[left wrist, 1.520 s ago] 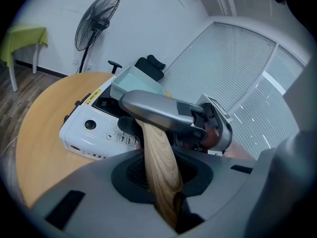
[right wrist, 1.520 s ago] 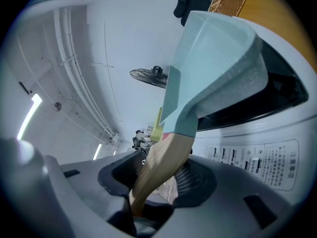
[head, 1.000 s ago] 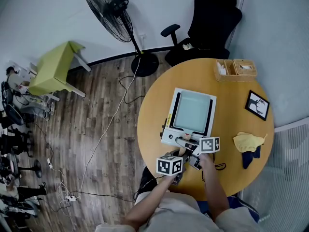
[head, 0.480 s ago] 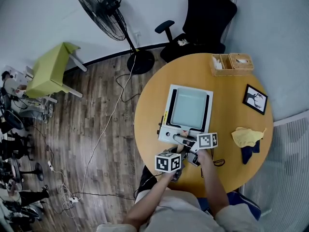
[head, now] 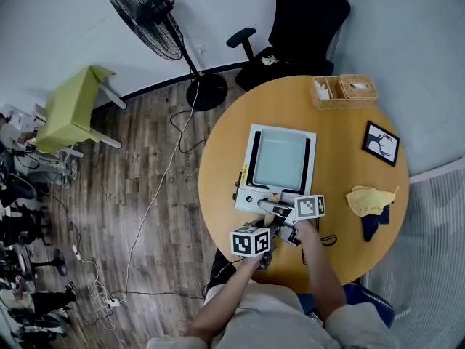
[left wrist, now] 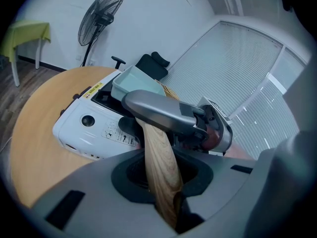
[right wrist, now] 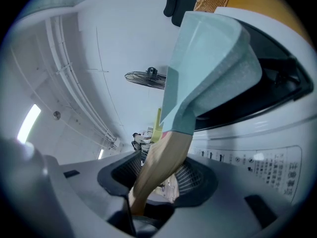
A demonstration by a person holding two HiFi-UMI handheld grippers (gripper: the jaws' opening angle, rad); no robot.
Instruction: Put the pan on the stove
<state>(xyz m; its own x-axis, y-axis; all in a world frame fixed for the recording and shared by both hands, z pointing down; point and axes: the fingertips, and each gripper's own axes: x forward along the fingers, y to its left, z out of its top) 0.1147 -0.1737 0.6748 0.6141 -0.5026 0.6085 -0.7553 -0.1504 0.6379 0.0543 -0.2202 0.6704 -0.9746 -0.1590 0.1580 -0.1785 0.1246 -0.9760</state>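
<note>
A pale green square pan (head: 280,158) rests on the white stove (head: 249,199) on the round wooden table (head: 341,253). Its wooden handle (left wrist: 158,155) points toward me over the stove's control panel. My left gripper (head: 267,231) is shut on the handle's near end, the wood wedged between its jaws (left wrist: 166,187). My right gripper (head: 282,213) comes in from the right and holds the handle closer to the pan. In the right gripper view the handle (right wrist: 161,165) runs from the jaws up to the pan (right wrist: 208,58) above the stove (right wrist: 257,148).
A wicker tray (head: 344,90) stands at the table's far edge, and a picture frame (head: 380,143) lies at the right. A yellow cloth (head: 369,199) lies on a dark cloth (head: 370,226). Beyond the table are a fan (head: 145,17), an office chair (head: 305,20) and a green side table (head: 69,107).
The head view has drifted a little, shifting the table up and left in frame. Both grippers stay on the handle and the pan keeps its place on the stove.
</note>
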